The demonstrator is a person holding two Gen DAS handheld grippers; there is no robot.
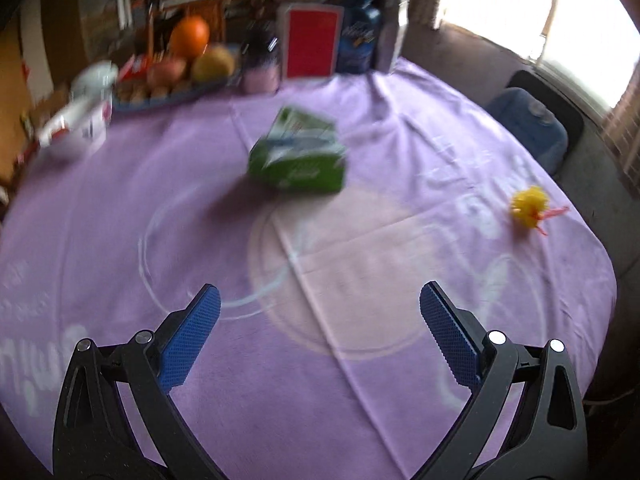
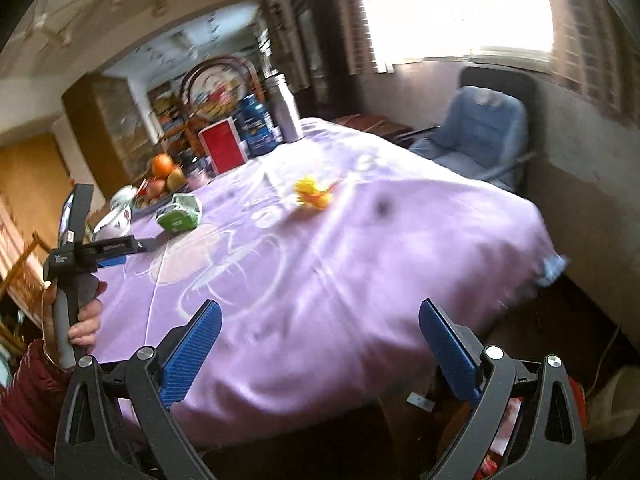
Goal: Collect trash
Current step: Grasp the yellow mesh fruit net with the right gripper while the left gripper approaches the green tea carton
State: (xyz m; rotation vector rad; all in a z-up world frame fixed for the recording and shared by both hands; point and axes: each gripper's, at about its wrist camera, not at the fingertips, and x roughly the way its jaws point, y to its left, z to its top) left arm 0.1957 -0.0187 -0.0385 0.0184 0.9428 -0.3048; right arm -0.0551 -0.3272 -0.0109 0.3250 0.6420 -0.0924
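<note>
Bare tablecloth [image 1: 320, 360] up to green carton [image 1: 298, 152]; apparently clutter behind.

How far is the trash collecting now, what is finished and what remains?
Nothing looks collected yet. The left gripper and right gripper are both open and empty. Left to do: the crumpled green carton and the yellow wrapper lie on the purple tablecloth. No bin is clearly visible.
</note>
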